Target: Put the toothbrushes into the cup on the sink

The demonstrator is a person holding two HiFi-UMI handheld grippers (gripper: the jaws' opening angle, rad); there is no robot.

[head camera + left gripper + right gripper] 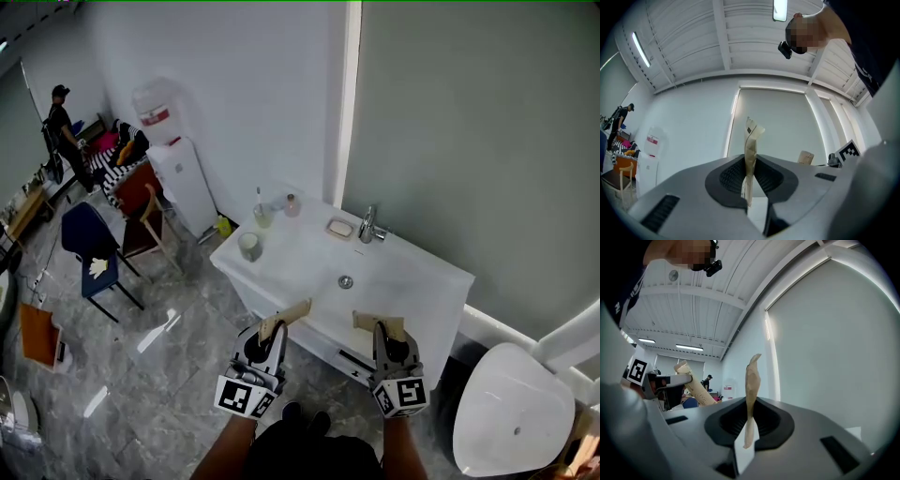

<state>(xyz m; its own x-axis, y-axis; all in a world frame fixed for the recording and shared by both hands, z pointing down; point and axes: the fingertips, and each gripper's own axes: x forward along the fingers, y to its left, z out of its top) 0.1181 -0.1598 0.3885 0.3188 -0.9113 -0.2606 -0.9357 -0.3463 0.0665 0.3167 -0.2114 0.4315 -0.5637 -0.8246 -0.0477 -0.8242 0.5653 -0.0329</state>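
Observation:
A white sink counter [412, 281] stands against the wall. A pale cup [249, 246] sits on its left front corner. Behind it a toothbrush [259, 199] stands in a small glass [262, 217]. My left gripper [286, 315] and right gripper [379, 323] hover side by side over the sink's front edge, well short of the cup. In the left gripper view the tan jaws [752, 129] press together into one strip, and nothing is held. My right gripper [752, 362] looks the same. Both gripper views look up at wall and ceiling, so the sink is hidden there.
A faucet [368, 225], a soap dish [339, 228] and a small bottle [292, 205] line the back of the sink. A toilet [511, 408] is at the right. A water dispenser [178, 169] and chairs [94, 248] stand at the left, with a person [61, 131] far off.

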